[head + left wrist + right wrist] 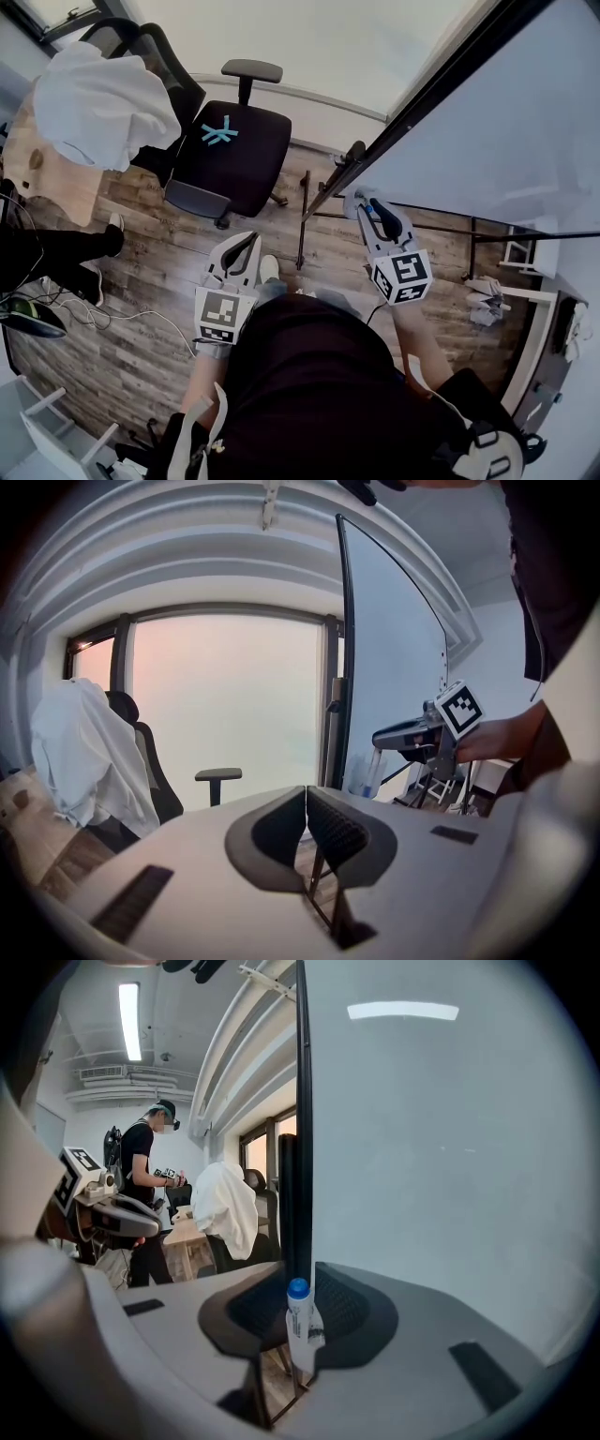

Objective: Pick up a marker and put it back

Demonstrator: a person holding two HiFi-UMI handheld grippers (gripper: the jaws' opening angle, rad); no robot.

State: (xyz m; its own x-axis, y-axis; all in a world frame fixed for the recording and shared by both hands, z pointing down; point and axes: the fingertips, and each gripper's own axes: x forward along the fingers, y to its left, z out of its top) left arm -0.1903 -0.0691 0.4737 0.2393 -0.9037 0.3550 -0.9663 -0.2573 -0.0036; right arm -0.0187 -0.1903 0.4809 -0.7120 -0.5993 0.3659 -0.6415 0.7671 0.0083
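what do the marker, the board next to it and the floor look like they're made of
Marker: likely plastic, a smooth white barrel with print and a blue cap.
Board: glossy white panel, it shows a strip-light reflection; black edge frame, metal or plastic, unclear.
Floor: wood-look planks with grain; real wood or laminate can't be told.

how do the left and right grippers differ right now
The left gripper has its jaws shut together on nothing; the right gripper is shut on a white marker with a blue cap. The left gripper hangs over the wooden floor; the right gripper is up against the whiteboard's dark edge. Both carry a square-marker cube.
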